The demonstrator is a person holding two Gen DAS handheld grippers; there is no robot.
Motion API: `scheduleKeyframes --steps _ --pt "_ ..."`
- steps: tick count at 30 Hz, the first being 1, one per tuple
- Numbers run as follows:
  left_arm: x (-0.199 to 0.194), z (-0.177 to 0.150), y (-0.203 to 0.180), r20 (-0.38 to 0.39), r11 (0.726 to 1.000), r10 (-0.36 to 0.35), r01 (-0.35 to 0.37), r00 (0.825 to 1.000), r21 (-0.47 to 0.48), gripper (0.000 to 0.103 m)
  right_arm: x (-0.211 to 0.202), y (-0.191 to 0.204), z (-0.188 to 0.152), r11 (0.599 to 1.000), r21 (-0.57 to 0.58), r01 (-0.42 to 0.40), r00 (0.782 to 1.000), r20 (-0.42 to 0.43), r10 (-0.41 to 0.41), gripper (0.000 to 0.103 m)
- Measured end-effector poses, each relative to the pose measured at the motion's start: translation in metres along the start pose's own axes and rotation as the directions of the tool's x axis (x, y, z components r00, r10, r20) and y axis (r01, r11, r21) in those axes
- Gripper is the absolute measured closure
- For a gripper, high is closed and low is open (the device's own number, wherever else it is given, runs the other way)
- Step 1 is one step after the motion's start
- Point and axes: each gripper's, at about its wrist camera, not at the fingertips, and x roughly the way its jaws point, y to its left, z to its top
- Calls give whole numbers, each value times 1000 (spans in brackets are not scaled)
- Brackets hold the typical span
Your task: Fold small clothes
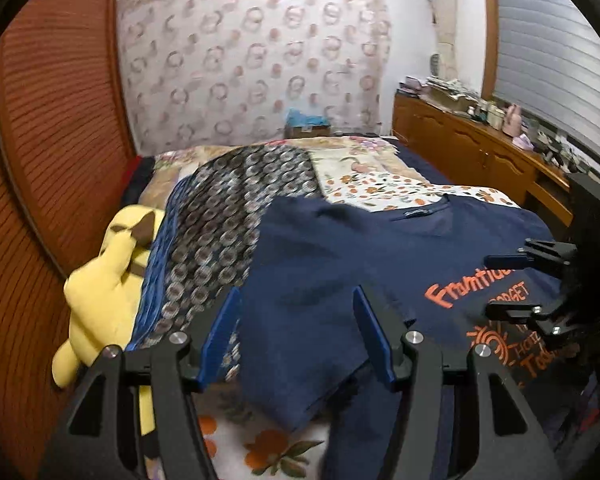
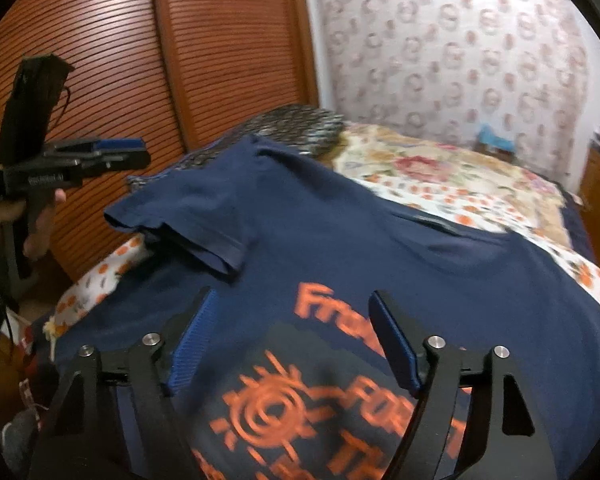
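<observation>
Lying on one bed (image 2: 440, 176) — one navy T-shirt (image 2: 340, 240), two open tongs.

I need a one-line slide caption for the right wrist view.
Open right tongs hover over a navy T-shirt with one sleeve folded in, on a floral bedspread.

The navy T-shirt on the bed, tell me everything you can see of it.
The T-shirt is dark navy, apparently soft cotton knit, with blurred orange lettering and a sun-like spiral printed on the chest. It lies print-up on the floral bedspread, round collar toward the far wall. One short sleeve is folded inward over the body; its far edge lies against a patterned grey cloth. The fabric is mildly creased. Neither gripper, left or right, grips it; both hover open above it.
</observation>
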Motion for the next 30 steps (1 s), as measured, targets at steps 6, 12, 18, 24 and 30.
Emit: scheduleKeyframes --steps 6,12,18,24,30 --pt "-3 -23 12 32 999 49 -49 998 -8 45 59 26 17 996 -50 -74 992 -109 68 30" --pt "-8 -35 21 58 998 53 -51 997 -38 45 96 25 22 995 -40 -89 981 -179 81 56" --pt "-6 -40 23 59 997 47 -44 997 -58 45 96 19 25 987 -17 -159 972 -179 154 101" --pt "-11 -43 21 69 996 48 -42 997 -77 45 49 12 42 989 -52 -137 989 -55 134 103" --pt "-15 -44 10 77 998 27 -23 997 -60 45 15 -26 59 1000 -24 8 1000 18 -8 103"
